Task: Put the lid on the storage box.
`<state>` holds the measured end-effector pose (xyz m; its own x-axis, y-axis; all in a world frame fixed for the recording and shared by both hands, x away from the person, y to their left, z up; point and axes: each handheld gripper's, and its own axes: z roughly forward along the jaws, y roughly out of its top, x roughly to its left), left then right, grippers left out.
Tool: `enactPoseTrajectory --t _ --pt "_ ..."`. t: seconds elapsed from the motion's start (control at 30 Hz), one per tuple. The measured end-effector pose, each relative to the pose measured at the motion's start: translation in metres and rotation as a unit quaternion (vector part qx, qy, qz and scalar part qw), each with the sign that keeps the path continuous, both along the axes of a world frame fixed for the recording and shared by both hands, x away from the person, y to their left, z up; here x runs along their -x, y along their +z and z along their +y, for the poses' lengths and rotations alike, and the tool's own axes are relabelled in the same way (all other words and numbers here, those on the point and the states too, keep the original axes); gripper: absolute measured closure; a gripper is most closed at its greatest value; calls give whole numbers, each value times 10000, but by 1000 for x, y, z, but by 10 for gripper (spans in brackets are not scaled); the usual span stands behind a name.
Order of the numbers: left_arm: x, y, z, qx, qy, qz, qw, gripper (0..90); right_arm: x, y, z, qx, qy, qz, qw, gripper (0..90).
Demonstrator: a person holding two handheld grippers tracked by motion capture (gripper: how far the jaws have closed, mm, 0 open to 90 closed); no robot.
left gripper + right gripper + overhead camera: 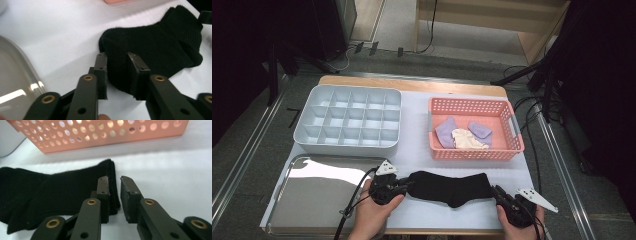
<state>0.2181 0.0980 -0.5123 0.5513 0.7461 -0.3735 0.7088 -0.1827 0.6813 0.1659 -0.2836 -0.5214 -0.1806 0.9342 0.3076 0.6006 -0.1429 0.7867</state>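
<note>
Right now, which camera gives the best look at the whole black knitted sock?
The high view: the black knitted sock lies full length on the white table between both grippers. The left gripper view shows one end of it between its jaws; the right gripper view shows the ribbed cuff end.

- No text, label, brand, number or sign can be read in any of the views.
</note>
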Motion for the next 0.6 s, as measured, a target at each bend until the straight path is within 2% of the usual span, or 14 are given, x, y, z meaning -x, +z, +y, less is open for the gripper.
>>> enactPoseTrajectory --t 0.07,0.13,0.17,0.27,0.33,0.43,0.47,0.53,0.57,0.6 --pt "0 2 2 57 0 -39 10000 624 2 3 1 -29 -11 -155 9999 758" --pt "2 5 2 97 14 -132 9999 613 6 10 5 -34 31 -315 9995 790" --pt "3 6 2 113 61 -200 9997 612 8 13 10 -33 121 -383 9992 825" --pt "6 9 1 162 85 -289 9994 595 14 19 34 -68 699 -466 9964 857" --pt "7 10 0 204 46 -337 9992 592 16 18 55 -54 1126 -440 9926 858" --pt "10 11 -4 220 -32 -404 9989 596 15 9 79 139 1480 -293 9885 858" --pt "11 11 -5 219 -51 -425 9988 598 13 4 84 211 1535 -213 9877 858" --pt "12 11 -6 188 -94 -435 9988 600 7 -8 92 463 1495 94 9876 876" --pt "13 12 -7 184 -101 -465 9987 601 5 -11 92 357 1452 -6 9888 881" --pt "13 12 -6 199 -78 -481 9986 601 4 -11 91 260 1421 62 9895 881"
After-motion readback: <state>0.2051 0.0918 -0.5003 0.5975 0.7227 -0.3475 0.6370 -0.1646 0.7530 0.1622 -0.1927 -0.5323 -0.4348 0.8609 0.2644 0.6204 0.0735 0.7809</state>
